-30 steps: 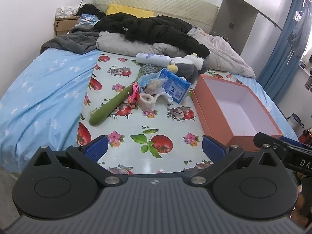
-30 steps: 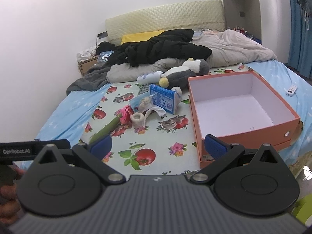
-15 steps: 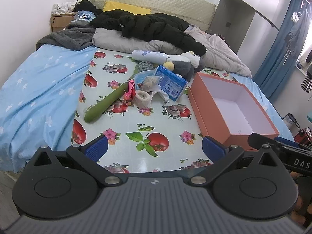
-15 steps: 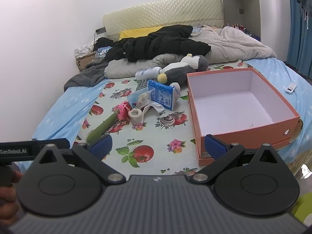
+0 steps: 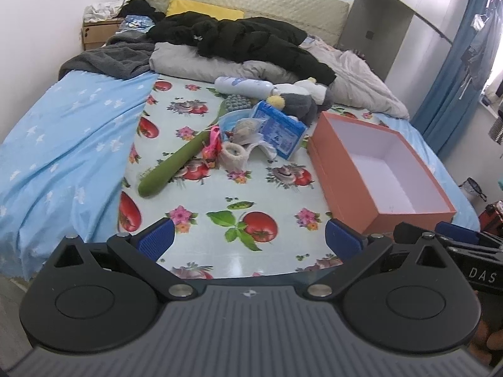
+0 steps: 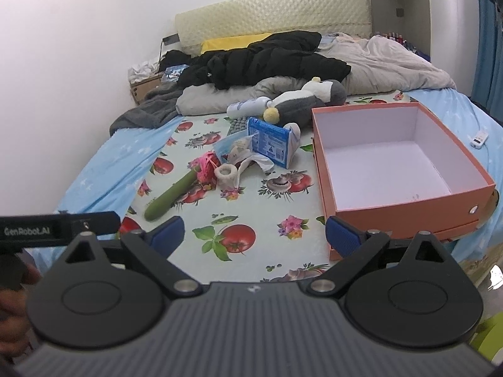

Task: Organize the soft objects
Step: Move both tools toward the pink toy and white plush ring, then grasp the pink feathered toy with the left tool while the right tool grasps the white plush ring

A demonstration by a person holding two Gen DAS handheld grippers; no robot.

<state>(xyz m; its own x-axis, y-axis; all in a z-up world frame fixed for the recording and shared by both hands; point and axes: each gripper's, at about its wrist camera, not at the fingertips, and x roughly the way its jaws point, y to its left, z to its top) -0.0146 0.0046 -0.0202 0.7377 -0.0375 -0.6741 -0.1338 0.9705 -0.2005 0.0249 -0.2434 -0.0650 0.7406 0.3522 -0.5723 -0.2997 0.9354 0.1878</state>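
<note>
An empty orange box point(image 5: 382, 169) point(image 6: 396, 166) with a white inside sits on the right of the flowered cloth. Left of it lies a heap: a grey and white plush toy point(image 5: 298, 100) point(image 6: 311, 99), a blue packet point(image 5: 278, 128) point(image 6: 270, 143), a white sock roll point(image 5: 233, 154) point(image 6: 226, 174), a pink tassel point(image 5: 211, 146) point(image 6: 206, 168) and a long green plush stick point(image 5: 176, 165) point(image 6: 173, 194). My left gripper point(image 5: 250, 240) hangs open over the cloth's near edge. My right gripper point(image 6: 254, 235) is wide, its jaws closing, nothing between them.
A white bottle point(image 5: 242, 85) and a grey knobbly ball point(image 5: 235, 103) lie behind the heap. Black jackets point(image 5: 239, 39), grey bedding and a yellow pillow fill the head of the bed. A white remote point(image 6: 479, 138) lies right of the box. Blue curtains point(image 5: 452, 72) hang at right.
Both views have shifted slightly, with the bed now seen a little lower in the frame. The right gripper's fingers have come in a little. Nothing on the bed has moved.
</note>
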